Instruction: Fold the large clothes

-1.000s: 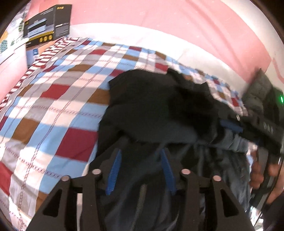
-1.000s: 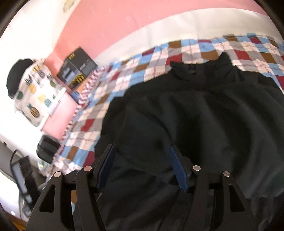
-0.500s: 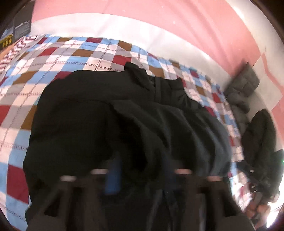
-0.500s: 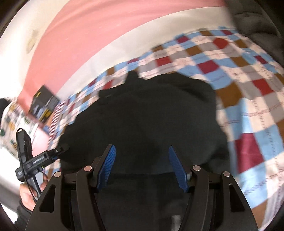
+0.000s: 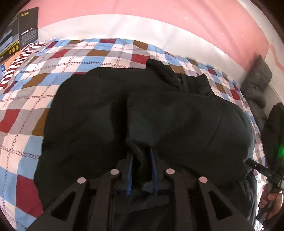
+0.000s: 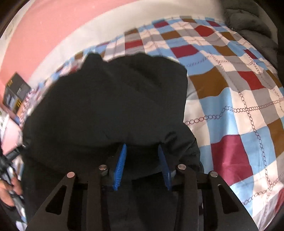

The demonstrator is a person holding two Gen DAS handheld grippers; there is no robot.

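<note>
- The jacket (image 5: 150,115) is black all over, plain, with no print on it.
- The bedspread (image 5: 26,99) is checked in light blue, white, grey, dark red and brown, with thin dark chain-link lines running across the squares.
- At its far left edge, a strip (image 5: 21,53) is striped red and white.
- The wall (image 5: 142,7) is pink above and white (image 5: 124,26) below.
- The box (image 5: 19,33) at far left is black with yellow marks and white lettering.
- The padded garment (image 5: 255,83) at far right is grey.
- The left gripper (image 5: 142,156) has a black frame and blue pads (image 5: 154,168).
- The right gripper (image 6: 142,147) is likewise black with brighter blue pads (image 6: 120,167).
- A small light (image 5: 281,152) glows green, perhaps on the right handle.
</note>
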